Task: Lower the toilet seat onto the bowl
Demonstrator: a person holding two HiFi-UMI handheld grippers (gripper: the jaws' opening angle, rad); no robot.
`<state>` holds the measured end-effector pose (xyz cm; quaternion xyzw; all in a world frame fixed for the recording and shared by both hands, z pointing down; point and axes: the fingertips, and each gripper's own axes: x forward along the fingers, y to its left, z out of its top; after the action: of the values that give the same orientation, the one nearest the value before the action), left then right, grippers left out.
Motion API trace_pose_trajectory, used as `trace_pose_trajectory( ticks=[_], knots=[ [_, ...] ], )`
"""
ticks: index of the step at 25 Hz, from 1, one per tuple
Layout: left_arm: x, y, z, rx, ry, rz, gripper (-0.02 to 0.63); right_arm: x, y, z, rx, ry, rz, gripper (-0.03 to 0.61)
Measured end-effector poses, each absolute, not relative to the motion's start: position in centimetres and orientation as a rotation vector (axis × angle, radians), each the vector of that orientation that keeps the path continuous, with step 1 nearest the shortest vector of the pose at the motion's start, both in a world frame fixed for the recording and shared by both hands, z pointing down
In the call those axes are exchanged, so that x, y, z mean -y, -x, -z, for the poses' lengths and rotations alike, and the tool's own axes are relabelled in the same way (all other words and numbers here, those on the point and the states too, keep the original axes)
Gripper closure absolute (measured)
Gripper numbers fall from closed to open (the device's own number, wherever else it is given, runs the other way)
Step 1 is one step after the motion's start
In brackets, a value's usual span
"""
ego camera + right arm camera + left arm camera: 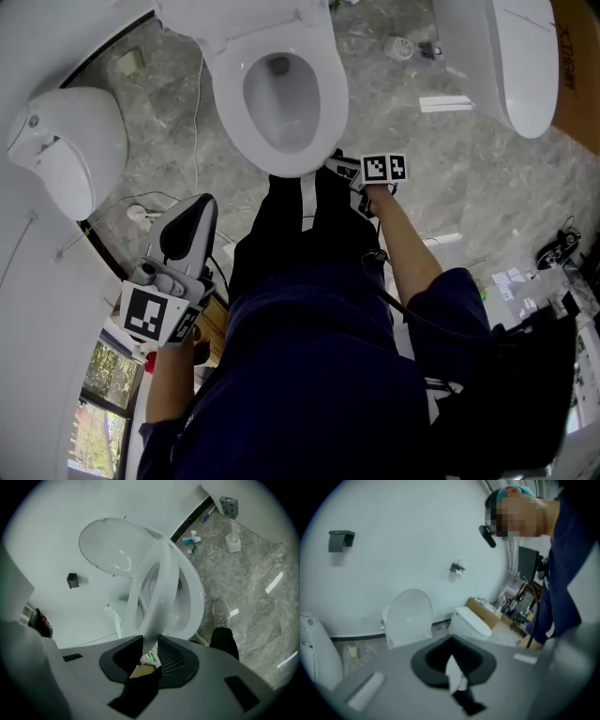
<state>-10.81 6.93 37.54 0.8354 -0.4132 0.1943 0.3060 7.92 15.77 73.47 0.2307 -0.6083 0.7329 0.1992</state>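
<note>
Your right claw is clamped on the front edge of the toilet seat, with the white rim pinched between the dark pad and the ribbed one. That is the sensible spot: the front edge lies farthest from the hinge, so it gives you the most say over how the seat swings. The seat stands tilted partway over the toilet bowl. It is neither upright against the lid behind the bowl nor resting on the bowl's rim (so I'd judge the job about half done). A firm hold here should let you set the seat down gently rather than have it drop and slam. Your left claw hangs well back from the bowl and off to its left. Its jaws are together with nothing in them, as far as its own view shows. It isn't needed for this, and parked there it is clear of the seat's path.
</note>
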Motion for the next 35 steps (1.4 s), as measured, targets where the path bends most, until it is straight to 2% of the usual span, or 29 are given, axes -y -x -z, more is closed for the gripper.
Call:
trace_pose_trajectory(
  ticks=[35],
  knots=[
    [-7.8, 12.4, -40.5, 1.074, -2.125, -0.586, 0.612, -17.4, -8.2, -81.3, 1.554, -0.766, -2.066, 0.482]
  ],
)
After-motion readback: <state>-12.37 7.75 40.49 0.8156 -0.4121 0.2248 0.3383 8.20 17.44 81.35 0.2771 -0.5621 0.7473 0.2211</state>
